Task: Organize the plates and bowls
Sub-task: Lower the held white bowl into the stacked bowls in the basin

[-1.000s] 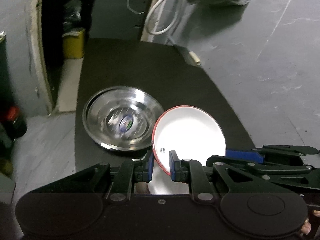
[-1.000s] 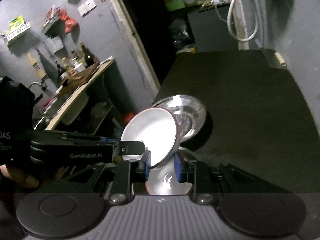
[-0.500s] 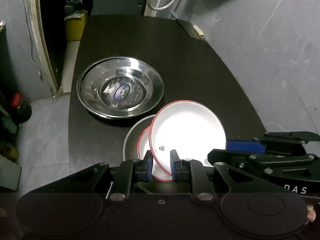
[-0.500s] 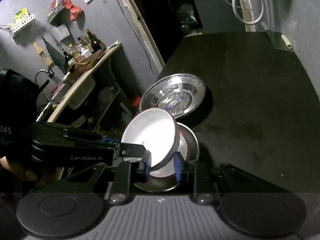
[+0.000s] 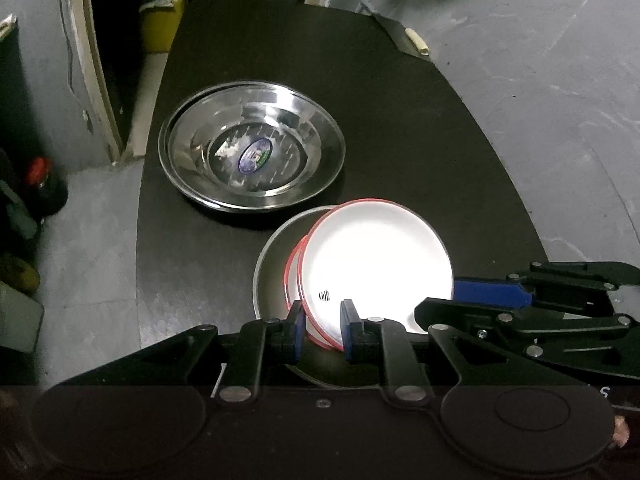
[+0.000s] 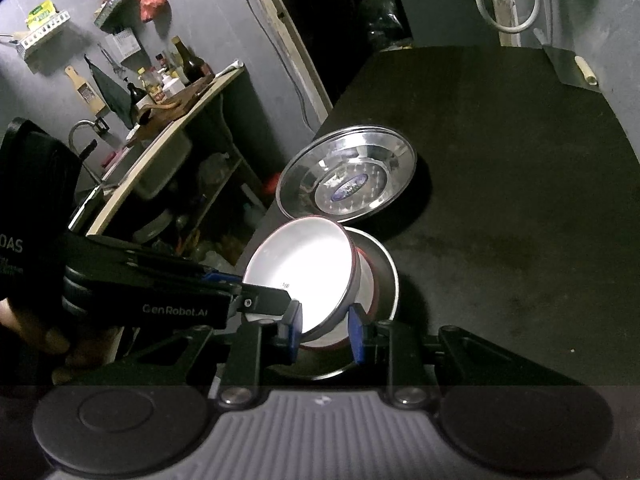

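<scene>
Both hand-held grippers, left (image 5: 322,330) and right (image 6: 325,330), pinch the rim of the tilted red-rimmed white enamel bowl (image 5: 376,266) over a matching bowl in the steel dish (image 5: 268,276) at the black worktop's (image 5: 400,120) near edge; uneven release risks sliding off.

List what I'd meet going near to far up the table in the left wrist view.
Left gripper clamped on the white bowl → steel bowls → small pale object at the far right edge → yellow bin beyond the table's far left corner.
</scene>
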Available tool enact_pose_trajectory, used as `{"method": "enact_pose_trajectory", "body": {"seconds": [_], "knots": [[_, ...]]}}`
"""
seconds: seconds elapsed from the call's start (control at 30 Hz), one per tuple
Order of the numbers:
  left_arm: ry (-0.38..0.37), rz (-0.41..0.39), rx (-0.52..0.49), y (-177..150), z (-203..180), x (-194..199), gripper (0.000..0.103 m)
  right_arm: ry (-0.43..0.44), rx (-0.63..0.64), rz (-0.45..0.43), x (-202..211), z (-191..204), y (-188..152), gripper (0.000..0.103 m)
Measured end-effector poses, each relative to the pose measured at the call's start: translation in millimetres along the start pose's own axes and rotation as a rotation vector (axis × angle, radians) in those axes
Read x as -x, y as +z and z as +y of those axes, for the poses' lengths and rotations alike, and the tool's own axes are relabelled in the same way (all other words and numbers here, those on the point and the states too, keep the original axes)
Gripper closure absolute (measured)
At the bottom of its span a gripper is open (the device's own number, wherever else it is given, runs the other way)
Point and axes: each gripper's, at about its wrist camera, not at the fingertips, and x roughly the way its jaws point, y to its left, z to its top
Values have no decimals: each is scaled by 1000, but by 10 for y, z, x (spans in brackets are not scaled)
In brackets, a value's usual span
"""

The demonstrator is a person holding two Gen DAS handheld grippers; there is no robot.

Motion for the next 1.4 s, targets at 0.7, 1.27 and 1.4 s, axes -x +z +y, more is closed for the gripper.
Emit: {"method": "enact_pose_trajectory", "body": {"seconds": [0.7,1.27,1.4], "knots": [[15,38,-23,95,-42,-87,84,-31,-10,55,-112,-20,55,73],[46,81,-51,154,-94,-106,84,-34,6,93,-136,-12,83,73],[55,92,-61,164,-108,-107,84,-37,10,108,-169,-7,92,73]]}}
